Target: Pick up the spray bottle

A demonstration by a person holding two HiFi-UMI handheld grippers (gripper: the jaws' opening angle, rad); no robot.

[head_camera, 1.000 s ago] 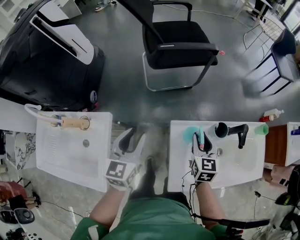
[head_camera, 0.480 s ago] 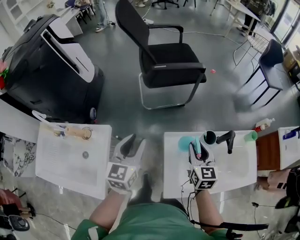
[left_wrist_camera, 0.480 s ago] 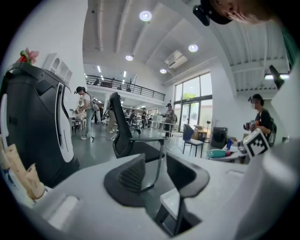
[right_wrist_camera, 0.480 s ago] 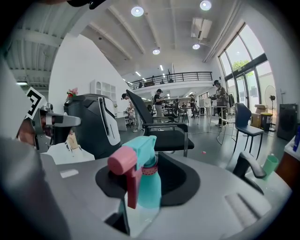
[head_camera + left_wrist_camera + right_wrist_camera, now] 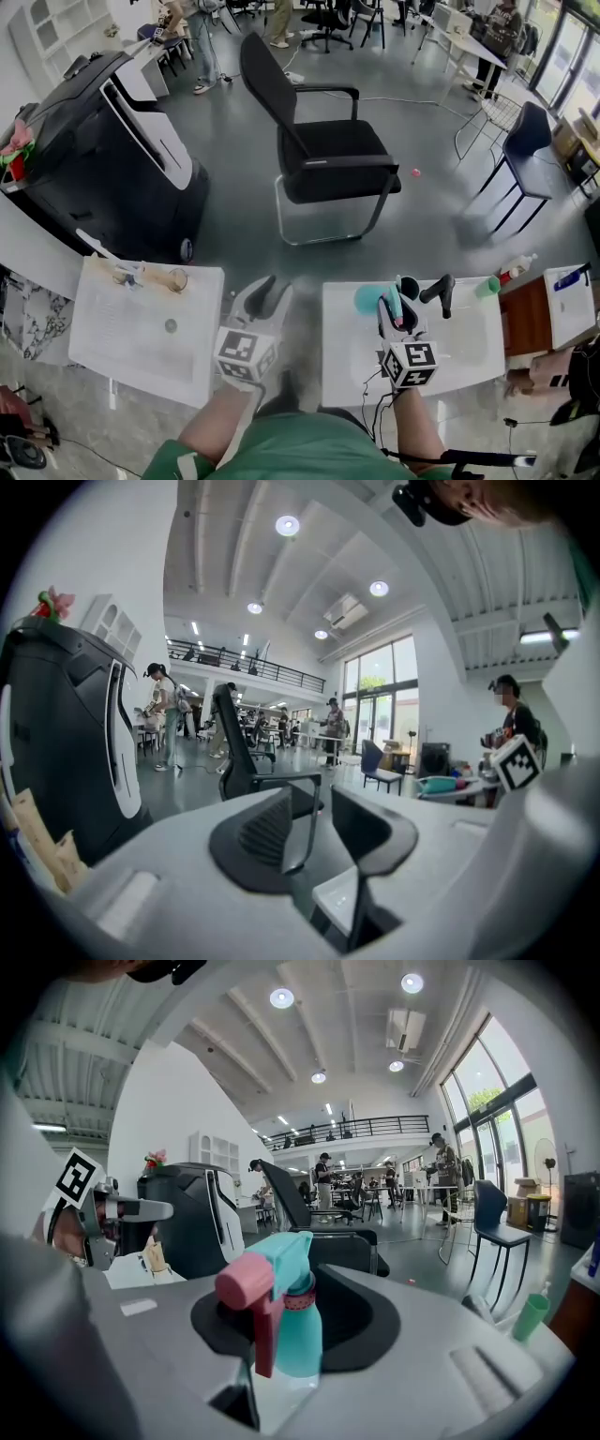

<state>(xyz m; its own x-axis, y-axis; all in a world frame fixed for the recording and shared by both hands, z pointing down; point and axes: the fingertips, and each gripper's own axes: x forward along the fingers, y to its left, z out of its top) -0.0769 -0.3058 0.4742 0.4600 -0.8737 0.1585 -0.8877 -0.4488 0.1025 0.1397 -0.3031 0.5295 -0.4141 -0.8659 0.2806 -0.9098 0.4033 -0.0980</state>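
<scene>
The spray bottle (image 5: 298,1330) has a teal body and head and a pink trigger. It stands upright between the jaws of my right gripper (image 5: 300,1354), which is shut on it. In the head view the bottle (image 5: 372,298) is held above the right white basin (image 5: 469,352), at the tip of the right gripper (image 5: 397,311). My left gripper (image 5: 259,298) hovers in the gap between the two basins. In the left gripper view its jaws (image 5: 314,832) stand apart with nothing between them.
A black faucet (image 5: 439,291) and a green cup (image 5: 487,286) stand at the right basin's back edge. The left basin (image 5: 112,347) holds a wooden brush (image 5: 155,277). A black chair (image 5: 328,159) and a large black-and-white machine (image 5: 103,159) stand on the floor beyond.
Both grippers have risen, and the right one carries the spray bottle up with it. The head view has tilted up, showing more of the room beyond.
</scene>
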